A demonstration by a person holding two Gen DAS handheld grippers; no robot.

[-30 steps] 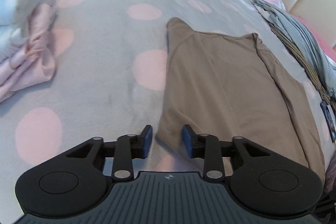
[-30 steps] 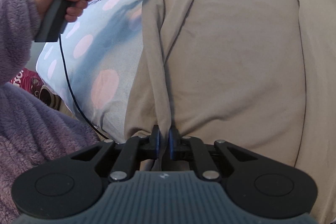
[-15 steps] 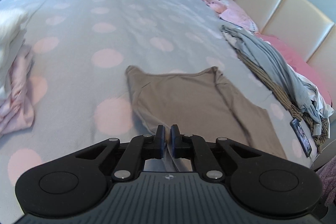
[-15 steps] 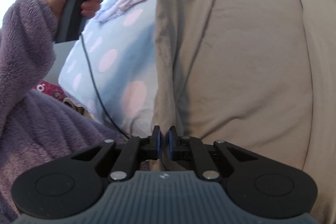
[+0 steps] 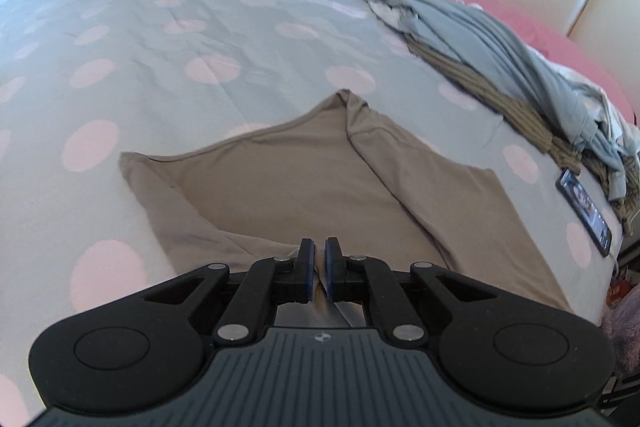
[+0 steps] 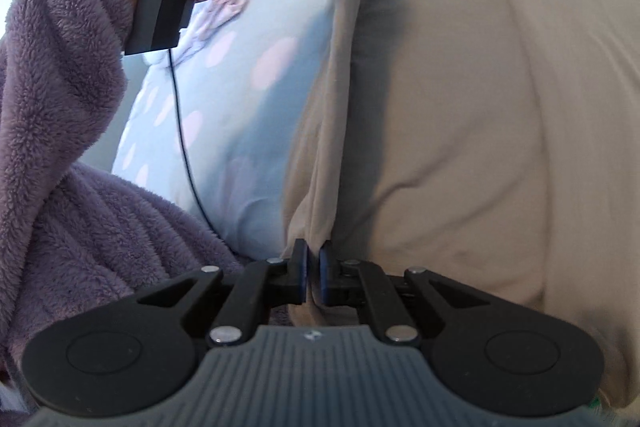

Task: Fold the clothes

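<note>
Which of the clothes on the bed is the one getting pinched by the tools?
The plain tan shirt, spread on the spotted bedspread. Both the left tool and right tool are pinching its edge. The grey and striped clothes pile by the headboard lies untouched.

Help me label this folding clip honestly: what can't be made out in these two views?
- Left wrist view: the tan shirt's near hem is hidden under the left gripper.
- Left wrist view: the phone screen is too small to read.
- Right wrist view: the shirt's right side is cut off by the frame edge; the right gripper covers the pinched edge.
- Right wrist view: the left gripper's tips are cropped at the top.
</note>
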